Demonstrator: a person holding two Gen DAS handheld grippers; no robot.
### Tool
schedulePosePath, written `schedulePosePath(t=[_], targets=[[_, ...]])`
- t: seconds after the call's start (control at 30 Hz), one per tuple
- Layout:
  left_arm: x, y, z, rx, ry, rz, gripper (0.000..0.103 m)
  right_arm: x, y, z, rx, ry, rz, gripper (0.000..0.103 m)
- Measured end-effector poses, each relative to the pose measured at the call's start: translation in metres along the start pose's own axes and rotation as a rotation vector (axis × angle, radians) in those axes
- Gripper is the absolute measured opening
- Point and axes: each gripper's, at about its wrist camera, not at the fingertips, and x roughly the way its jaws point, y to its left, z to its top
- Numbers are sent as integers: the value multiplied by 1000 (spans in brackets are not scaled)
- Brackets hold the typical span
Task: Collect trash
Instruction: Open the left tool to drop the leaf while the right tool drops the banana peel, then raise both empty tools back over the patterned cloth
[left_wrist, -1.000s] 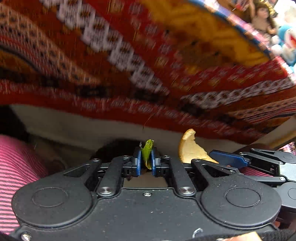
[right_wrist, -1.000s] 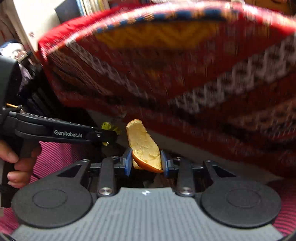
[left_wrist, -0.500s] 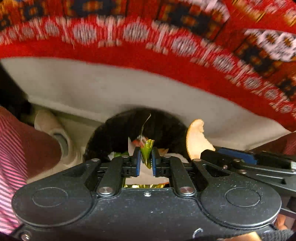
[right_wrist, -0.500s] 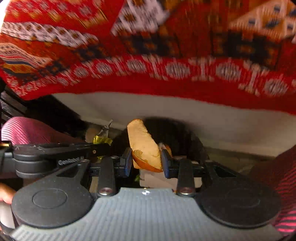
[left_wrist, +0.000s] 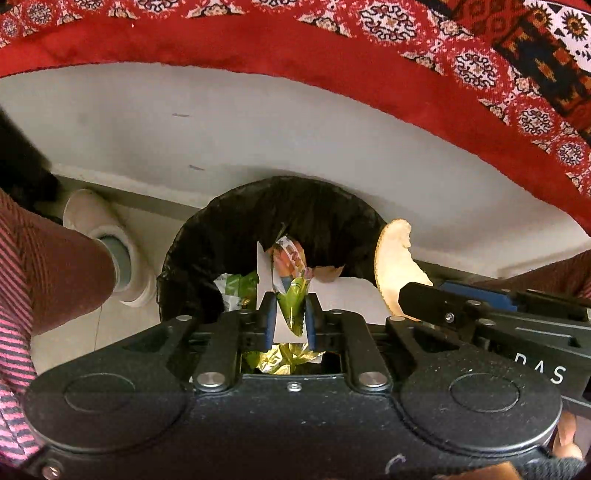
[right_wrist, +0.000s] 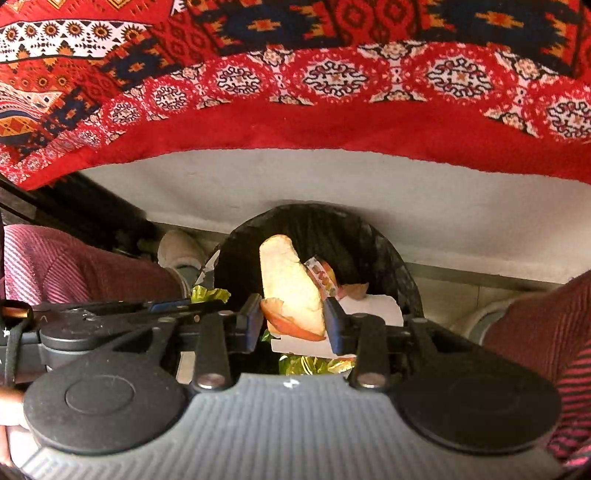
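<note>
Below the red patterned cloth (left_wrist: 332, 55), our left claw (left_wrist: 290, 317) pinches a green wrapper (left_wrist: 291, 295) and our right claw (right_wrist: 293, 314) grips fruit peel (right_wrist: 288, 288), both over the black-lined bin (right_wrist: 354, 236); releasing off-centre risks floor spills.

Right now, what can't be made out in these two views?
- Bin bottom, both views: gripper bodies and trash cover it.
- Wrapper print, left view: crumpled, too small.
- Peel lower end, right view: behind the right hand-held gripper fingers.
- Cloth: cut off by frame edges.
</note>
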Motion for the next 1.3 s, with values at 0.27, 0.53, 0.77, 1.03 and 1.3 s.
schedulePosePath(t=[0.27, 0.53, 0.77, 1.03, 1.3], targets=[[7, 3, 2, -16, 25, 11, 17, 14, 5, -1, 6, 8, 1, 46], [7, 3, 3, -22, 29, 26, 36, 16, 5, -3, 6, 7, 3, 55], [8, 6, 4, -34, 34, 36, 43, 11, 2, -3, 8, 1, 5, 61], [-28, 2, 5, -15, -40, 20, 43, -22, 4, 1, -16, -61, 27, 64], [-156, -1, 4, 87, -304, -124, 50, -122, 15, 9, -201, -201, 175, 81]])
